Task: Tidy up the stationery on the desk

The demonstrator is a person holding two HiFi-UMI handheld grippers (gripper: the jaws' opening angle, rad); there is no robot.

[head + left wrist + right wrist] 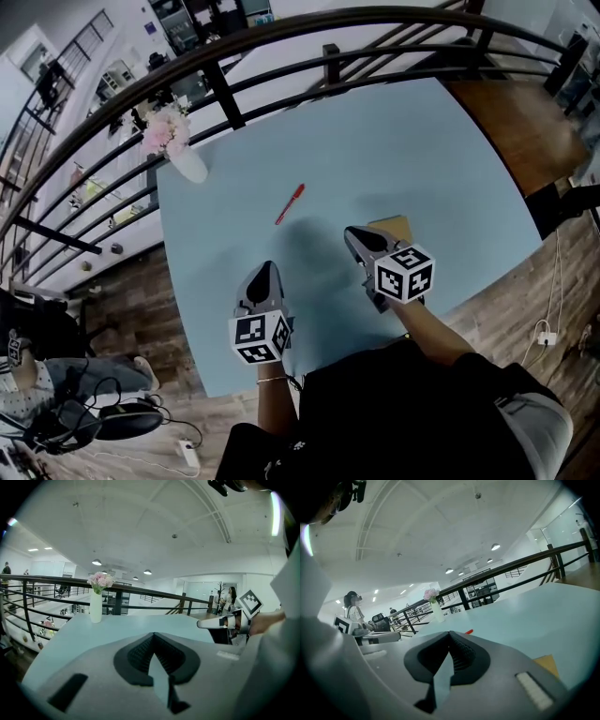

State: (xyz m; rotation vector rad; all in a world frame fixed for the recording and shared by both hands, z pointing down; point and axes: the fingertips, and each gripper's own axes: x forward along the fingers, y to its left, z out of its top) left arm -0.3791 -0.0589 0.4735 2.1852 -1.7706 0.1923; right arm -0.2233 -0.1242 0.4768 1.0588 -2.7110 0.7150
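Light blue and wide, the desk (422, 159) is filling most of the head view. It is sitting on a high floor, next to a black railing (281, 70), and a big white room is opening out past the bars. Brown wood floor (506, 122) is showing round the edges of the desk. The person, in dark clothes, is standing at the near edge and holding a gripper in each hand. Both grippers are pointing out over the desk and a little down. The left gripper (266, 270) is hanging over the near part of the desk, and its jaws are pressing tight together with nothing between them. The right gripper (354, 234) is reaching a bit farther in. Its jaws are sitting tight together too, and it is holding nothing. A white vase (190, 167) with pink flowers is standing at the far left corner of the desk, close to the railing. A flat tan pad (397, 226) is lying just beside the right gripper, partly hiding behind it. The red pen (290, 203) is lying on a slant near the middle of the desk. It is out ahead of both grippers, between them and the vase, and apart from all of them.
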